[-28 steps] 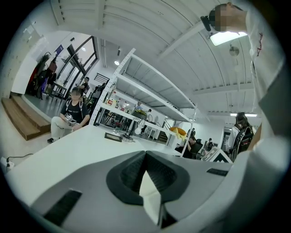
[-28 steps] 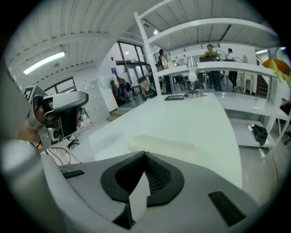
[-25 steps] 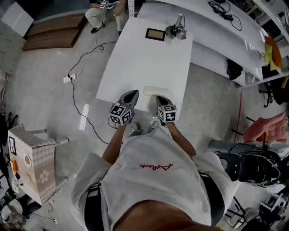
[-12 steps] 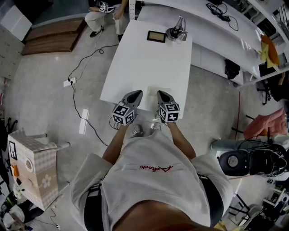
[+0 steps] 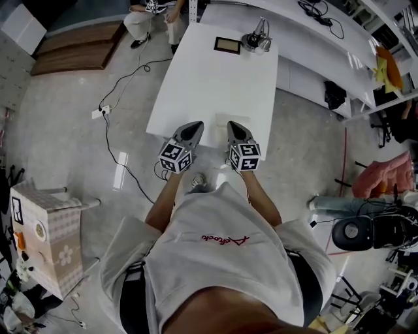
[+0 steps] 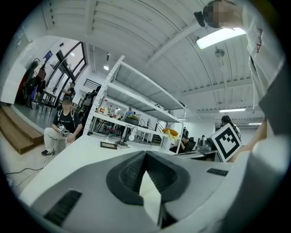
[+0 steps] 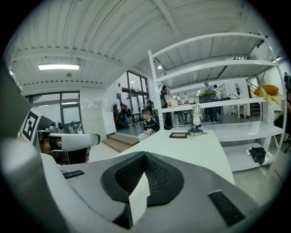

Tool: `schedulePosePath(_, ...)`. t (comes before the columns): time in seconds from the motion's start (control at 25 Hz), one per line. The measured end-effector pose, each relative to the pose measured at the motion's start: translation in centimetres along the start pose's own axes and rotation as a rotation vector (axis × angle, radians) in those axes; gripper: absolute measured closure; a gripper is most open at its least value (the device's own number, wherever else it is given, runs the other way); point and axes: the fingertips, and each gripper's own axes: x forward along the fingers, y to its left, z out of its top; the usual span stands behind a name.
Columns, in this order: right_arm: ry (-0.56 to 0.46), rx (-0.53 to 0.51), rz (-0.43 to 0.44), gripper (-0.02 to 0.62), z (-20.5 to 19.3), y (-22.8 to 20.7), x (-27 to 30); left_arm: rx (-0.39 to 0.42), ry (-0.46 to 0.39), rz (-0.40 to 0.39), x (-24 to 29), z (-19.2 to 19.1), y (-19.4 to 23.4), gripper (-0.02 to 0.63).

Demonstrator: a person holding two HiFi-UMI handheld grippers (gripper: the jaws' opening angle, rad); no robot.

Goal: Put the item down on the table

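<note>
A thin white sheet-like item is pinched at two places. In the left gripper view its white edge (image 6: pixel 150 193) sticks out between the shut jaws of my left gripper (image 6: pixel 145 155). In the right gripper view another white edge (image 7: pixel 137 199) shows in the shut jaws of my right gripper (image 7: pixel 144 158). In the head view the left gripper (image 5: pixel 191 130) and right gripper (image 5: pixel 236 128) hang side by side over the near edge of the white table (image 5: pixel 215 85), pointing along it. Against the white top the item cannot be made out between them.
At the table's far end lie a dark framed tablet (image 5: pixel 226 45) and a small metal lamp (image 5: pixel 256 40). A seated person (image 5: pixel 153 14) is beyond it. A long white bench (image 5: pixel 313 49) runs on the right; a cable (image 5: pixel 124 85) and a box (image 5: pixel 46 225) on the left.
Both grippers have lifted a little, the right more. The white item that lay plain on the table's near edge between them a second ago no longer stands out there.
</note>
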Motion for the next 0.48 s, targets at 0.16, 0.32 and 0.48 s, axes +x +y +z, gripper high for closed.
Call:
schedulePosePath(0.16,-0.021,-0.005,0.001,0.597,0.3,0.0,-2.3,0.005,-0.01,0.013,-0.7,-0.2,-1.9,0.588)
schedulePosePath(0.32,-0.041,-0.016,0.007,0.597,0.4,0.4,-5.0,0.012,-0.018,0.015,-1.6,-0.6,-4.3,0.588)
schedulePosePath(0.48,-0.046,-0.003,0.011,0.597,-0.5,1.1,-7.6,0.013,-0.031,0.022,-3.3,-1.2,-6.6,0.588)
